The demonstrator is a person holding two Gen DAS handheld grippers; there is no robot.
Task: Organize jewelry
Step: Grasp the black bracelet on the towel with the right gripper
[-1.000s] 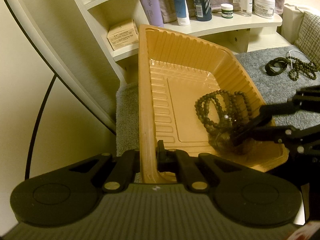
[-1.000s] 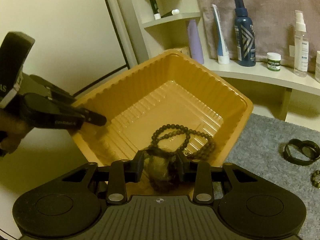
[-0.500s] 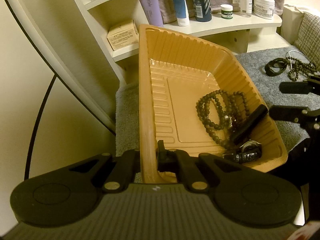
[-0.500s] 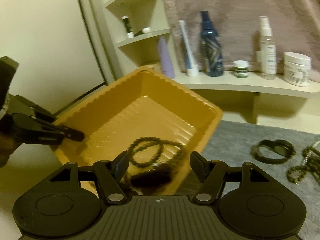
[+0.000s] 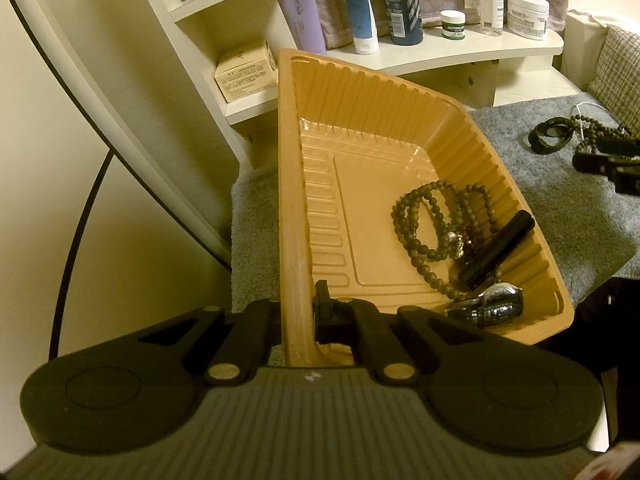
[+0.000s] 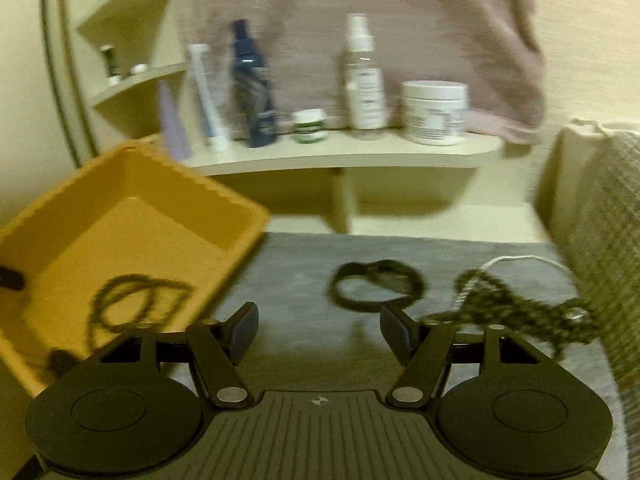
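**Watch is in, going for the black band next**

Black looped band (image 6: 376, 286) lies on the grey felt mat (image 6: 288, 264), just ahead of my right claw (image 6: 318, 334), jaws wide and empty. Next: reach forward, straddle it, close. My left claw (image 5: 298, 312) is clamped on the orange ribbed plastic tray (image 5: 292, 184) rim, steadying it.
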